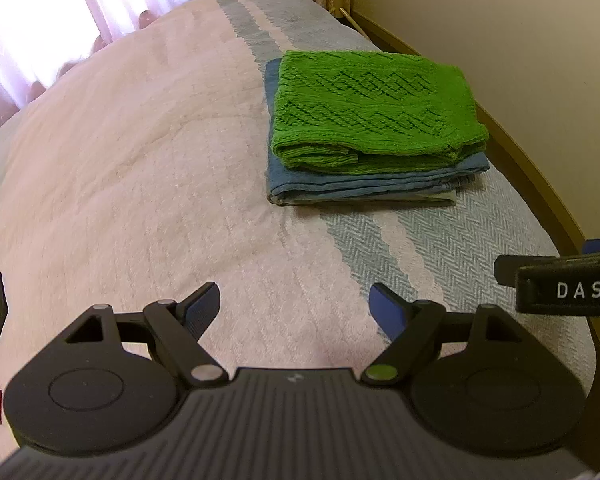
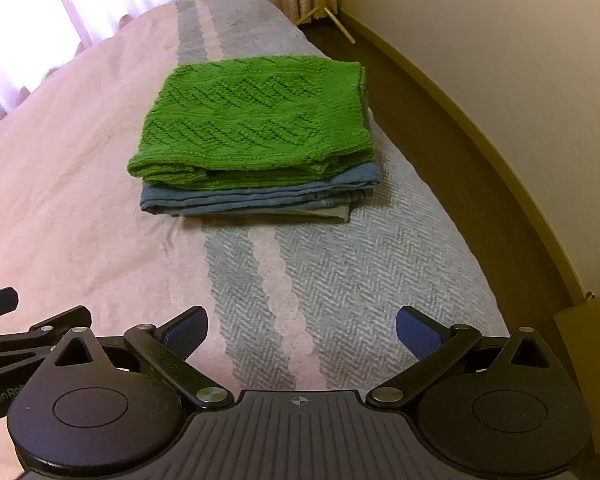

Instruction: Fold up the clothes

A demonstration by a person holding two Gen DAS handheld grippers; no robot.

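Covering most of the blue garment (image 2: 260, 200): green knit (image 2: 256, 120).

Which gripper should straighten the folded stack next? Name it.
Right, probably. The green knit on the blue garment lies nearly straight ahead of the open right gripper; from the left gripper it's off right.

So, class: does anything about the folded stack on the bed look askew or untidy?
Mostly tidy. The green knit lies squarely on the blue garment; only a pale layer pokes out at the bottom right corner. Both grippers are open and apart from it.
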